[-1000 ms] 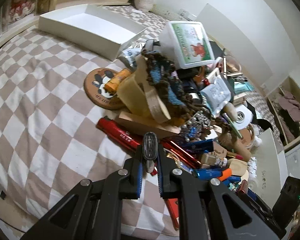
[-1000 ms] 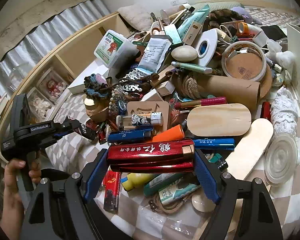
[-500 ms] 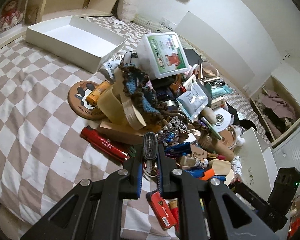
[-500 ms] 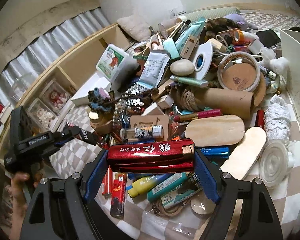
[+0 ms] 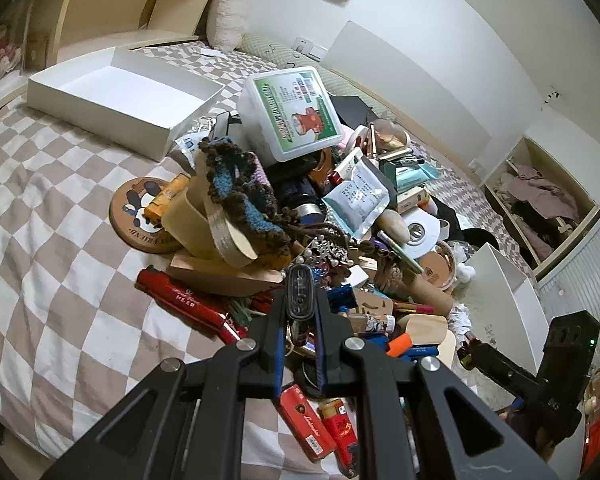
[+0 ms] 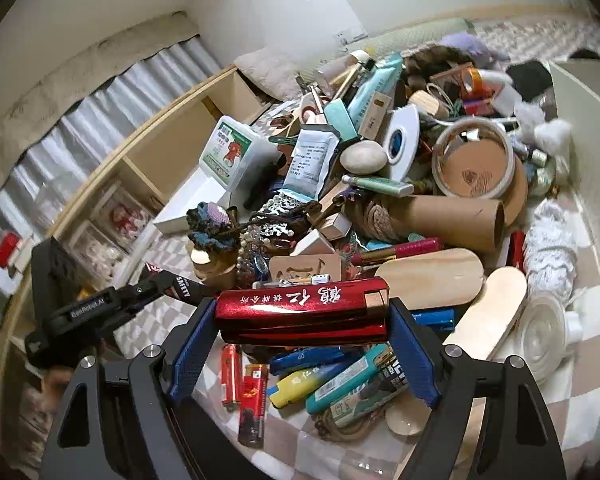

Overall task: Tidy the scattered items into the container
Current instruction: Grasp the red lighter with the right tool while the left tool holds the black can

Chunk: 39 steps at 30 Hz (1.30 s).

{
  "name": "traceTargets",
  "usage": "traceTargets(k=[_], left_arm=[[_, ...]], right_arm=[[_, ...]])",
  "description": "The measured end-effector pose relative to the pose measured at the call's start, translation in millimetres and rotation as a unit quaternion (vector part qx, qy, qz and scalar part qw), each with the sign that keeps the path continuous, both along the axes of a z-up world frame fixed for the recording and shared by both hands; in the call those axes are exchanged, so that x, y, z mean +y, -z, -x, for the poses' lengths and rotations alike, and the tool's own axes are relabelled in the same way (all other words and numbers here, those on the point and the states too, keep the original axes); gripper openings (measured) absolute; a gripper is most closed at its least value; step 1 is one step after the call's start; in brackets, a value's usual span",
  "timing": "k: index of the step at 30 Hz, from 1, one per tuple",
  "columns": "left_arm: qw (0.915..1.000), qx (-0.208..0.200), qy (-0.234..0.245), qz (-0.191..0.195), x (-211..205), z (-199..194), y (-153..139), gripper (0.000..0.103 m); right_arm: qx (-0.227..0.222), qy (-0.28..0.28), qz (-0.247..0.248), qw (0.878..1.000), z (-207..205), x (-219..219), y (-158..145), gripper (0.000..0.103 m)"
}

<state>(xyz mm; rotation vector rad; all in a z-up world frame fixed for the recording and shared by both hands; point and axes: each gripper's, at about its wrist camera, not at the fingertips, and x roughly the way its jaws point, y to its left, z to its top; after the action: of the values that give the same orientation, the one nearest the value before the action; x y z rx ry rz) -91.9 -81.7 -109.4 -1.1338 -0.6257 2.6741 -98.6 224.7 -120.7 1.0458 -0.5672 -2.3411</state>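
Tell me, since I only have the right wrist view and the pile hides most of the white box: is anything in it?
Observer: No. In the left wrist view the white box lies open and bare inside.
Operator: What is the left gripper carrying?
Observer: It is shut on a small black oblong item, seen end-on.
Operator: Is there anything near the box that my red lighter should avoid?
Observer: A round coaster lies just short of the box, with an orange tube on it.
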Motion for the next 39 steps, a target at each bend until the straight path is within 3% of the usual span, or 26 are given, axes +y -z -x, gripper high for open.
traceTargets(k=[6, 11, 16, 29, 32, 35, 39], left_arm=[[0.9998, -0.002, 0.017, -0.007, 20, 9, 5, 0.012], [0.9990, -0.002, 0.043, -0.015, 42, 15, 9, 0.012], [0.9982, -0.008, 0.058, -0.016, 51, 17, 17, 0.012], [0.9970, -0.006, 0.066, -0.040, 46, 15, 25, 0.012], [0.9970, -0.005, 0.066, -0.040, 46, 14, 25, 0.012], [0.9969, -0.005, 0.066, -0.043, 45, 14, 26, 0.012], [0.9969, -0.005, 0.065, -0.045, 44, 14, 26, 0.012]], right_arm=[[-0.017, 0.011, -0.023, 1.000, 5, 1, 7, 0.083], [-0.044, 0.016, -0.100, 0.994, 11, -11, 26, 0.083], [-0.040, 0.018, -0.145, 0.988, 14, -20, 32, 0.083], [-0.042, 0.008, -0.173, 0.984, 19, -27, 38, 0.083], [-0.032, 0.002, -0.186, 0.982, 17, -31, 37, 0.061], [-0.041, -0.003, -0.163, 0.986, 20, -28, 38, 0.041], [-0.045, -0.005, -0.151, 0.987, 23, -26, 38, 0.035]])
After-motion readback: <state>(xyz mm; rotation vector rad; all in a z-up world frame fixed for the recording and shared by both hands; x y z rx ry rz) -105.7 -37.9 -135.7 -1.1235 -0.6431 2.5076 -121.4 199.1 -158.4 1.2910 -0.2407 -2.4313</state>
